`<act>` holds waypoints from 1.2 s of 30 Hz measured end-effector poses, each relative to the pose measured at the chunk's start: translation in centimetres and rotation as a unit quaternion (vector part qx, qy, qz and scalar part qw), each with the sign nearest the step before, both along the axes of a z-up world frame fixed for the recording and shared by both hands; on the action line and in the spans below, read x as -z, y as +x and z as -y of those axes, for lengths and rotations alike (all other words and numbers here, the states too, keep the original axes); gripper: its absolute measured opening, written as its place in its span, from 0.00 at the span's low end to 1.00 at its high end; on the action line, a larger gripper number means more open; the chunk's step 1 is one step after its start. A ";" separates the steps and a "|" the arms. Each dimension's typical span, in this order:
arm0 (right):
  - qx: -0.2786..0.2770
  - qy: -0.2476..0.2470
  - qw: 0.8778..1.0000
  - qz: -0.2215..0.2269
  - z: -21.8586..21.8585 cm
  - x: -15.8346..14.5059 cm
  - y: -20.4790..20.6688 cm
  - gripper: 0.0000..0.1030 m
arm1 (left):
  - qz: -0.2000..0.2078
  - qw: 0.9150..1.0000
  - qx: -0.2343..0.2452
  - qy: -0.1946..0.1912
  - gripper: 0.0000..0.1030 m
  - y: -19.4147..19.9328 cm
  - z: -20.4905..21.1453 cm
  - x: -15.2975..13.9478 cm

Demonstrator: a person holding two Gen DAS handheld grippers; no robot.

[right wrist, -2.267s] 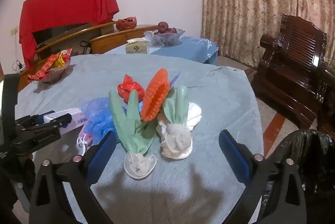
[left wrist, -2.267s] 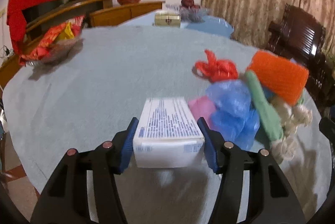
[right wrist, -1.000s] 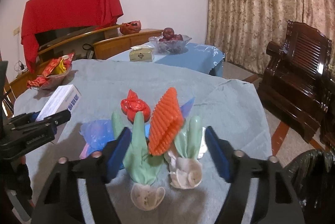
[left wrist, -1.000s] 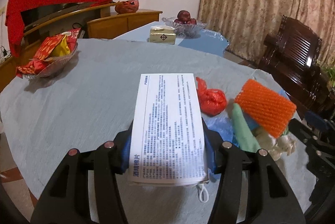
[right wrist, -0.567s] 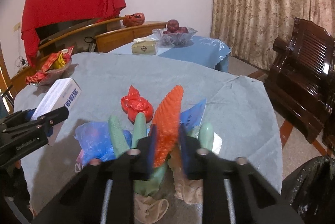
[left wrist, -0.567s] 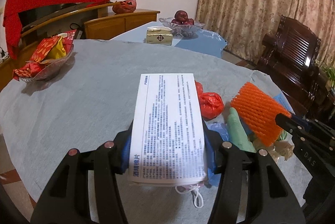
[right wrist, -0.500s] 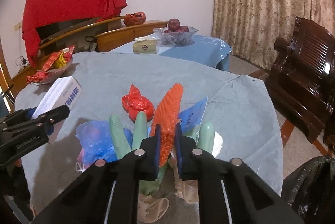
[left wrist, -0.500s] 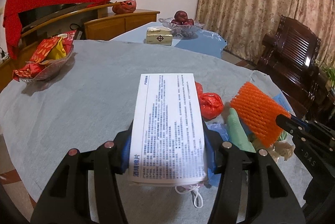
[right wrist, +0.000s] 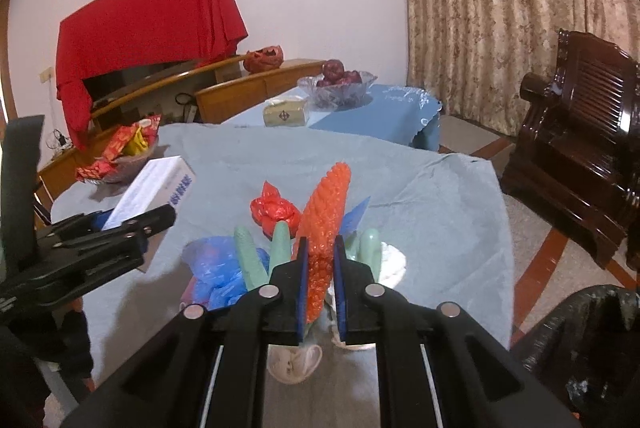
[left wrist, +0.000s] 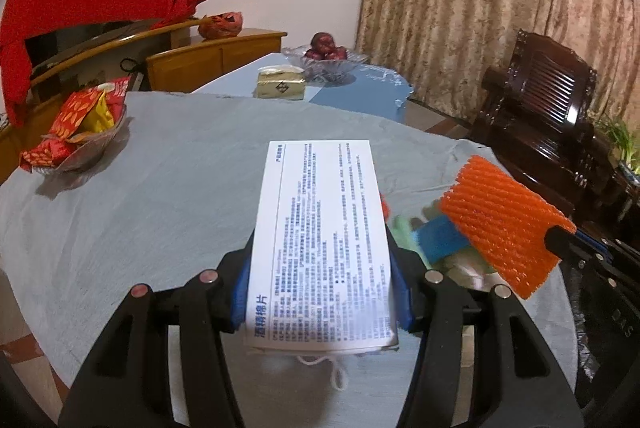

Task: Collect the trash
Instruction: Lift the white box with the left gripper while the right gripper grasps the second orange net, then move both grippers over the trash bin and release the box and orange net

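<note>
My left gripper [left wrist: 320, 268] is shut on a white box with blue print [left wrist: 320, 228], held above the grey-clothed table [left wrist: 180, 167]; a white string hangs under the box. My right gripper [right wrist: 319, 268] is shut on an orange foam net [right wrist: 326, 211], lifted off the pile. The net [left wrist: 500, 220] also shows at the right of the left wrist view. Below it on the table lie a red bag [right wrist: 274, 209], a blue plastic bag [right wrist: 218, 268] and green gloves [right wrist: 250, 260]. The left gripper [right wrist: 132, 228] and box [right wrist: 156, 183] appear at the left of the right wrist view.
A black trash bag [right wrist: 580, 348] sits low at the right, beside the table. A snack bowl [left wrist: 76, 131] stands at the table's far left. Behind are a tissue box [left wrist: 280, 85], a fruit bowl [left wrist: 326, 55] and a dark wooden chair [left wrist: 548, 115].
The right gripper's jaws have shut on the orange net and raised it from the gloves. The left gripper, with the box, has risen a little.
</note>
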State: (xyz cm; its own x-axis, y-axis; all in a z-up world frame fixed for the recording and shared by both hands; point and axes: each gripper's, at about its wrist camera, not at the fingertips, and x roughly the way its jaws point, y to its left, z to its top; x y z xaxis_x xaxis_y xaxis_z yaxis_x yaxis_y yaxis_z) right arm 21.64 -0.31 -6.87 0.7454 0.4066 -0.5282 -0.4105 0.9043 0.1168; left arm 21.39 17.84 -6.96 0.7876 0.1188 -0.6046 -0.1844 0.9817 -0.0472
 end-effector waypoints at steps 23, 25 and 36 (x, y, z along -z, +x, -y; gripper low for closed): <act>0.110 -0.001 0.993 0.041 13.3 -4.0 -7.2 0.11 | 0.022 0.987 0.160 -0.013 0.52 -2.0 16.1 -2.8; 0.127 -0.001 0.991 0.038 14.8 -3.9 -7.6 0.11 | 0.023 0.985 0.173 -0.012 0.52 -2.1 17.6 -2.6; 0.214 -0.015 0.976 0.022 22.3 -2.6 -9.6 0.11 | 0.010 0.967 0.254 -0.019 0.52 -2.6 25.6 -0.1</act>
State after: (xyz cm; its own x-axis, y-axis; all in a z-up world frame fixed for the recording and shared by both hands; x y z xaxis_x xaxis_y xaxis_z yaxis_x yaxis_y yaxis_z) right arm 12.06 -22.65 -4.22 0.8659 0.0373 -0.4987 0.0026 0.9969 0.0792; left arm 18.83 -7.77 -6.84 0.7502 -0.3096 -0.5842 0.3235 0.9425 -0.0840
